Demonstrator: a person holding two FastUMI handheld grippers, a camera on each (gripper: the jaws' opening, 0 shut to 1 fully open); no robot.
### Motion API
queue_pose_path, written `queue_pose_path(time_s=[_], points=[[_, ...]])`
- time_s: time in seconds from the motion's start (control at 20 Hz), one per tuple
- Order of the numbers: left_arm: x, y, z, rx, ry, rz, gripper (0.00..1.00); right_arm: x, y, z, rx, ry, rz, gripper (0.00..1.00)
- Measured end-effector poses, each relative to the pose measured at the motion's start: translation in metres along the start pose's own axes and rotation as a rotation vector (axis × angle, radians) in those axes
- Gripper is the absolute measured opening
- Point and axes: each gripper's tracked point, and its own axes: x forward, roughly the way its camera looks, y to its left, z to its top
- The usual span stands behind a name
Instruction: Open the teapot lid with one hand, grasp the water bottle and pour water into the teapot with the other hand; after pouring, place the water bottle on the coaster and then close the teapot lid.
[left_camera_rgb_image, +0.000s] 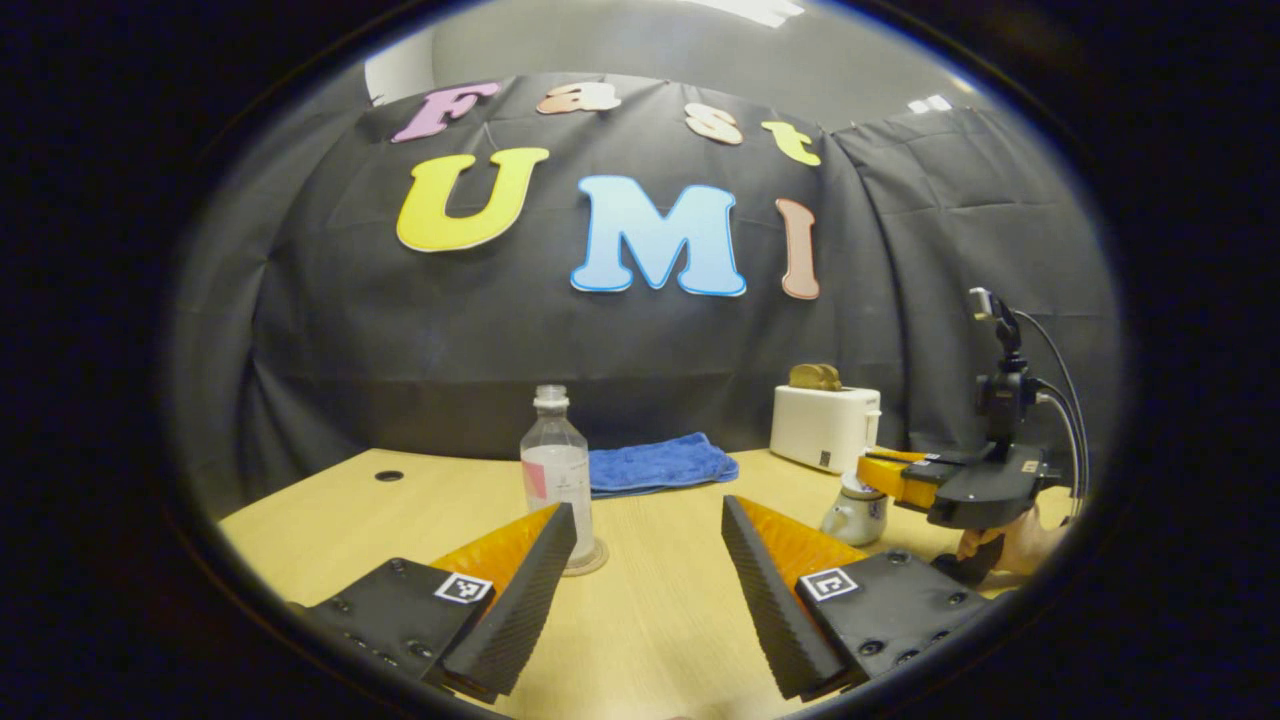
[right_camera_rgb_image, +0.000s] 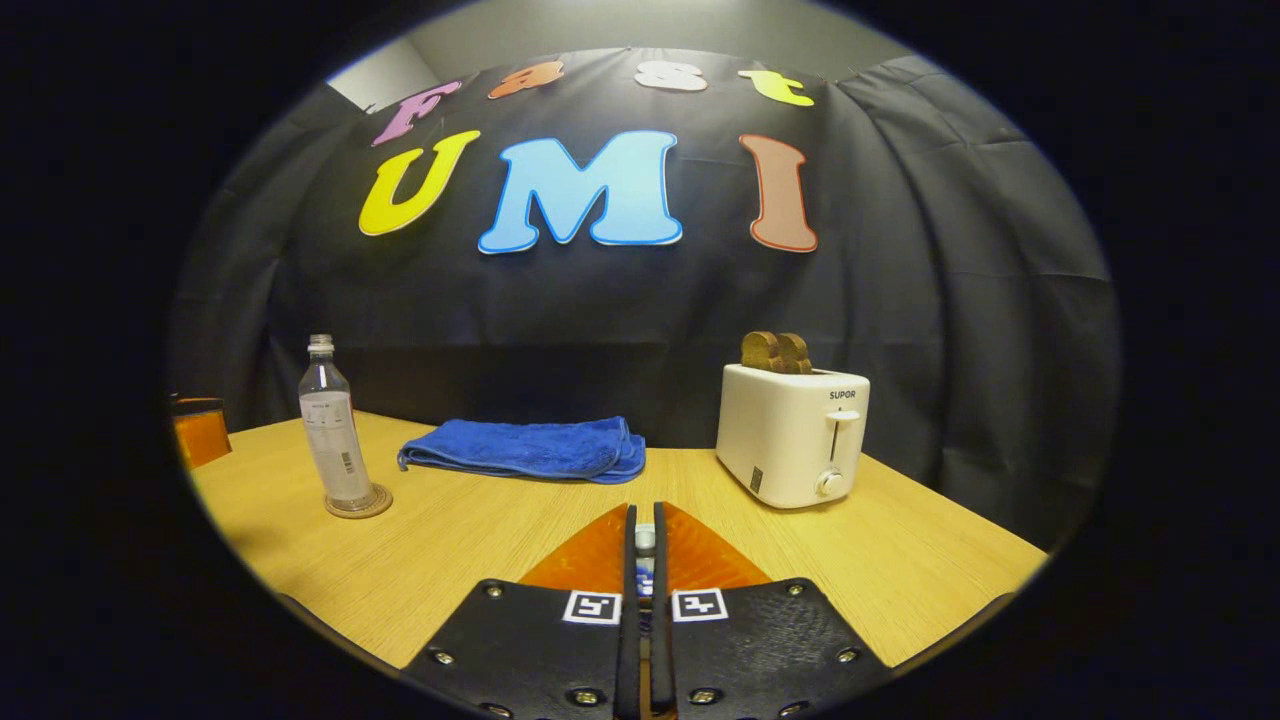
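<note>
Standing upright on its round coaster, the clear plastic water bottle lies just ahead-left of the spread left claw, while the right claw pinches something small over the white teapot.

Two handheld grippers, black-bodied, marker-tagged, screw-studded.

Left gripper: wedge-shaped fingers with finely ribbed inner faces, mounted on flat black plates dotted with round screws, each plate carrying a small square black-and-white marker. Right gripper: same black plates, same paired square markers, a row of shiny screws along the near edge. From the left gripper view, a smooth black housing under an upright black mast with a small mount on top, thin black cables looping down behind, a bare hand below, no sleeve visible.
</note>
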Motion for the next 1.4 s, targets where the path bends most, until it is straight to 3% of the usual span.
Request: queue_pose_path(time_s=[0.25, 0.6, 0.7, 0.75, 0.8, 0.85, 0.95, 1.05, 1.2, 1.4], points=[[0.000, 0.010, -0.007, -0.041, 0.016, 0.020, 1.00, 0.000, 0.000, -0.002, 0.002, 0.010, -0.014, 0.04], [-0.006, 0.010, -0.002, -0.023, 0.007, 0.032, 1.00, -0.001, -0.001, -0.007, -0.007, 0.035, -0.019, 0.11], [-0.007, 0.013, -0.001, -0.015, 0.003, 0.040, 0.99, -0.005, -0.005, 0.007, -0.035, -0.011, -0.038, 0.12], [-0.009, 0.015, 0.000, -0.012, 0.003, 0.045, 0.99, -0.010, -0.006, 0.020, -0.048, -0.047, -0.042, 0.18], [-0.010, 0.015, 0.001, -0.012, 0.003, 0.049, 0.99, -0.017, -0.005, 0.033, -0.056, -0.077, -0.044, 0.18], [-0.012, 0.015, 0.002, -0.015, 0.002, 0.049, 0.99, -0.022, -0.007, 0.044, -0.062, -0.097, -0.051, 0.34], [-0.014, 0.012, 0.003, -0.009, 0.000, 0.053, 1.00, -0.038, -0.005, 0.059, -0.060, -0.114, -0.060, 0.36], [-0.018, 0.007, 0.003, 0.010, -0.011, 0.071, 0.99, -0.065, 0.018, 0.055, -0.015, -0.084, -0.006, 0.49], [-0.028, -0.005, 0.001, 0.008, -0.038, 0.123, 1.00, -0.103, 0.049, 0.032, 0.043, -0.048, 0.042, 0.54], [-0.045, -0.022, -0.005, 0.024, -0.042, 0.139, 1.00, -0.133, 0.075, 0.007, 0.002, -0.022, 0.055, 0.55]])
